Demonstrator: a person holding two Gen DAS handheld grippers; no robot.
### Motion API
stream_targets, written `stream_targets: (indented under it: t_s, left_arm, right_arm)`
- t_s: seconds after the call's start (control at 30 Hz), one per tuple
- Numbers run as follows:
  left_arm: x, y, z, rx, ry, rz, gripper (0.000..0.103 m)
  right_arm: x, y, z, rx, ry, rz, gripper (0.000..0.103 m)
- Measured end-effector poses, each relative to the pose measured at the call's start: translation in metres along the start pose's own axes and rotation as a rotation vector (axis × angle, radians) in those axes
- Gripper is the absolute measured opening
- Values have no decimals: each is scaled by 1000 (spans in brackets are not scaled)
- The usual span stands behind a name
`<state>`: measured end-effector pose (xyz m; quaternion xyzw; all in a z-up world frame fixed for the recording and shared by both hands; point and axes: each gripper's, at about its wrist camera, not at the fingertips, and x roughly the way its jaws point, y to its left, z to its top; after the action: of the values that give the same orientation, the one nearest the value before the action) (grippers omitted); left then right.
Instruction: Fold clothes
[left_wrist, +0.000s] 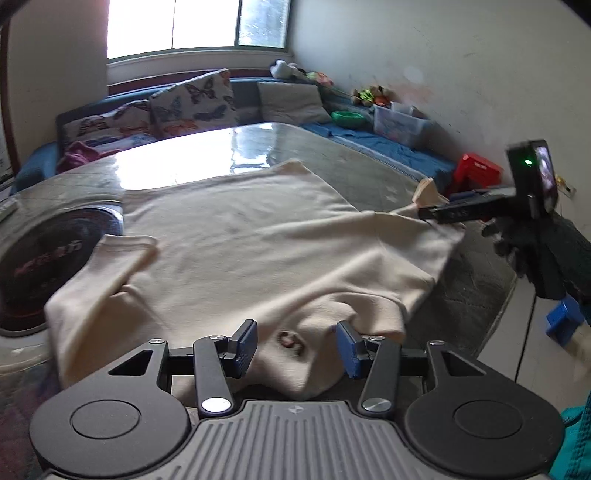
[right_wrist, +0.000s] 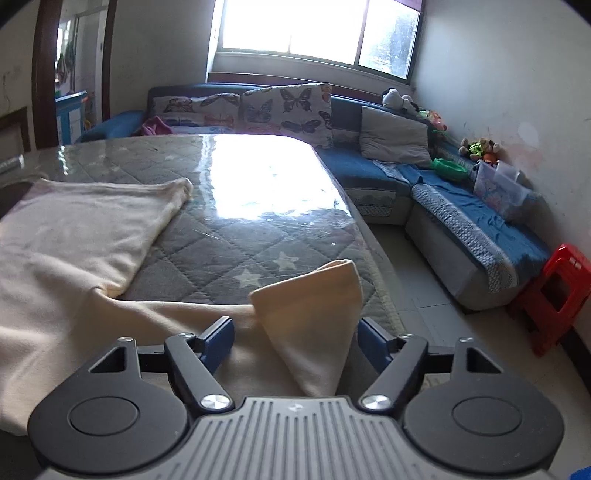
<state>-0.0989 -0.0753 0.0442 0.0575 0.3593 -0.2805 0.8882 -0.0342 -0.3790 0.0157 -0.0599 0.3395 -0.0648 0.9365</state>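
A cream sweatshirt (left_wrist: 240, 240) lies spread on the quilted table (left_wrist: 369, 162). Its collar end with a small dark label (left_wrist: 291, 343) is bunched between the fingers of my left gripper (left_wrist: 297, 345), which is open just above it. One sleeve (left_wrist: 122, 254) lies folded at the left. My right gripper (left_wrist: 439, 212) is at the shirt's right side. In the right wrist view the right gripper (right_wrist: 297, 341) is open, with the right sleeve cuff (right_wrist: 314, 314) standing up between its fingers. The shirt body (right_wrist: 74, 240) stretches to the left.
A dark round mat (left_wrist: 44, 258) lies on the table at the left. A blue sofa (right_wrist: 461, 221) with butterfly cushions (right_wrist: 288, 107) wraps around the far and right sides. A red stool (right_wrist: 554, 291) stands on the floor at right. A clear bin (right_wrist: 498, 188) sits on the sofa.
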Motion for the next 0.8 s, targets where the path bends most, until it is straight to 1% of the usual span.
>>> stream_targets:
  t_s: [0.07, 0.1, 0.13, 0.23, 0.3, 0.33, 0.4, 0.43, 0.5, 0.57, 0.67, 0.8]
  left_arm:
    - [5, -2, -2, 6, 16, -13, 47]
    - [7, -3, -3, 7, 25, -16, 44]
    - [8, -3, -5, 5, 35, -18, 39]
    - [7, -1, -8, 11, 40, -24, 31]
    - [5, 0, -9, 18, 42, -35, 28]
    - [4, 0, -9, 21, 44, -41, 25]
    - [1, -1, -10, 31, 45, -53, 23]
    - [0, -2, -10, 36, 45, -52, 23]
    - [-5, -3, -11, 44, 35, -51, 24]
    - [-10, -7, -11, 67, 17, -49, 24]
    - [-18, -16, -11, 117, -20, -58, 24]
    - [-17, -28, -11, 181, -45, -100, 25]
  right_arm:
    - [3, -7, -1, 10, -5, -19, 79]
    - [3, -11, -2, 10, -7, -43, 79]
    - [3, -17, -3, 7, -9, -74, 79]
    - [-2, -40, -9, 37, -9, -172, 79]
    - [-7, -55, -13, 68, -1, -237, 79]
    - [-10, -62, -14, 81, 3, -260, 79]
    - [-20, -71, -17, 100, 0, -285, 79]
    - [-26, -72, -17, 105, -8, -277, 79]
    - [-39, -70, -15, 111, -28, -218, 79]
    - [-52, -61, -10, 100, -50, -122, 79]
    - [-63, -38, -3, 45, -63, 3, 78]
    - [-70, -1, 3, -40, -64, 154, 77]
